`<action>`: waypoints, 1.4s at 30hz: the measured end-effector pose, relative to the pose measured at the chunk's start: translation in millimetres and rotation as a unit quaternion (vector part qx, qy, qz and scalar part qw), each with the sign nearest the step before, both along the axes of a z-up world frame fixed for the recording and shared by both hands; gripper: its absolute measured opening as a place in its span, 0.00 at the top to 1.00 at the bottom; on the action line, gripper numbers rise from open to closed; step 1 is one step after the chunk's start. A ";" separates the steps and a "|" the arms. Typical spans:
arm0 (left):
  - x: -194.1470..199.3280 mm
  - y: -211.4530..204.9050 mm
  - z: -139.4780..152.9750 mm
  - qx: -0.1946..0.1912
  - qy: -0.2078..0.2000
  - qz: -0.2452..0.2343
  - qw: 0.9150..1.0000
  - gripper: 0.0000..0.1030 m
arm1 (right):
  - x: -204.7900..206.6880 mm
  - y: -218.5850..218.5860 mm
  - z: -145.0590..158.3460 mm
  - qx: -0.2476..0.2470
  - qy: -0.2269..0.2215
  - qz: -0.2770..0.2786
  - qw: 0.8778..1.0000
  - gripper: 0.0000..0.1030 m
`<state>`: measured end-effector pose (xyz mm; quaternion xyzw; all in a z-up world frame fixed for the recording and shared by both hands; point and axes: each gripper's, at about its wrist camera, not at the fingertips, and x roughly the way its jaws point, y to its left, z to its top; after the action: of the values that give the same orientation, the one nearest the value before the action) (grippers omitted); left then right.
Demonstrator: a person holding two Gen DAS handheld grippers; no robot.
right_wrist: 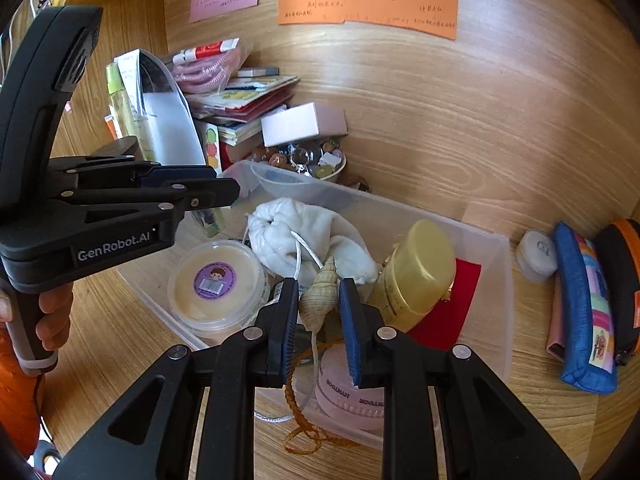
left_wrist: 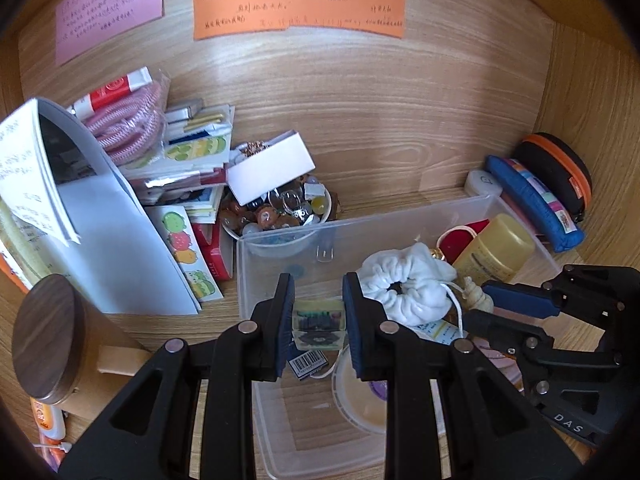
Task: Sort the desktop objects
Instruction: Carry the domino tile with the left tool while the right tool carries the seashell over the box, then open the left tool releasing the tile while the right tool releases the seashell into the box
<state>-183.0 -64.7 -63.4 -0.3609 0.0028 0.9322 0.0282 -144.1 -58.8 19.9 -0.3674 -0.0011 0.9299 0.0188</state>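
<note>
The left gripper (left_wrist: 318, 322) is clamped on a small clear block (left_wrist: 318, 320), held over the near left part of the bin (left_wrist: 360, 220). The right gripper (right_wrist: 319, 308) pinches a shell (right_wrist: 319, 298), whose long axis runs along the fingers, tip pointing away, cord trailing down. Both hang above the bin, so each load's drop spot lies straight below. Below them sit a white scrunchie (right_wrist: 308, 236), yellow bottle (right_wrist: 416, 268) and round tub (right_wrist: 216, 280).

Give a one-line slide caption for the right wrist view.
Right gripper holds a spiral seashell over the clear bin.
</note>
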 end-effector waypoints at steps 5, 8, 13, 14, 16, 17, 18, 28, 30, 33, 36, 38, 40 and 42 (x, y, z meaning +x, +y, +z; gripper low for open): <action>-4.3 -0.8 -8.2 0.005 -0.010 -0.004 1.000 0.77 | -2.0 1.9 -4.6 -0.001 -0.004 -0.001 1.000 0.82; -4.7 0.9 -10.0 0.004 -0.013 -0.006 1.000 0.77 | -2.9 1.5 -5.3 -0.001 -0.006 0.000 1.000 0.82; -4.2 2.1 -11.2 0.005 -0.012 -0.009 1.000 0.77 | -6.3 1.8 -9.0 -0.001 -0.013 -0.002 1.000 0.82; -3.9 2.5 -11.4 0.004 -0.013 -0.009 1.000 0.77 | -6.3 1.4 -9.3 -0.001 -0.013 -0.002 1.000 0.82; -4.6 2.3 -12.8 0.004 -0.015 -0.008 1.000 0.77 | -6.1 0.3 -9.6 -0.001 -0.011 -0.002 1.000 0.82; -4.7 2.2 -13.1 0.004 -0.015 -0.008 1.000 0.77 | -6.3 -0.4 -9.9 0.001 -0.011 -0.003 1.000 0.82; -4.9 1.9 -12.8 0.006 -0.015 -0.008 1.000 0.76 | -6.7 -1.2 -10.5 0.004 -0.010 -0.004 1.000 0.82; 0.5 -2.7 -7.8 0.016 0.001 -0.002 1.000 0.55 | -3.3 -3.3 -7.2 0.018 0.009 -0.017 1.000 0.58; 0.5 -2.1 -7.1 0.015 0.004 0.000 1.000 0.51 | -2.2 -3.6 -5.8 0.017 0.012 -0.018 1.000 0.57; 2.6 -3.5 -6.8 0.015 0.012 0.010 1.000 0.35 | -2.3 -3.8 -5.4 0.016 0.013 -0.018 1.000 0.57; 2.9 -3.3 -7.1 0.013 0.012 0.014 1.000 0.34 | -1.3 -3.9 -4.3 0.019 0.013 -0.020 1.000 0.57; 3.1 -3.1 -5.8 0.015 0.009 0.016 1.000 0.33 | 0.0 -4.6 -1.9 0.020 0.017 -0.019 0.999 0.57; 3.7 -3.4 -4.4 0.012 0.011 0.019 1.000 0.28 | 2.7 -5.6 1.5 0.021 0.021 -0.019 0.999 0.57; 7.5 -3.0 0.6 0.011 0.017 0.023 1.000 0.25 | 6.2 -5.8 6.3 0.020 0.027 -0.017 0.999 0.53</action>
<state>-175.5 -67.7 -62.8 -0.3446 -0.0153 0.9386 0.0109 -137.9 -64.6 26.2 -0.3419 -0.0134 0.9387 0.0420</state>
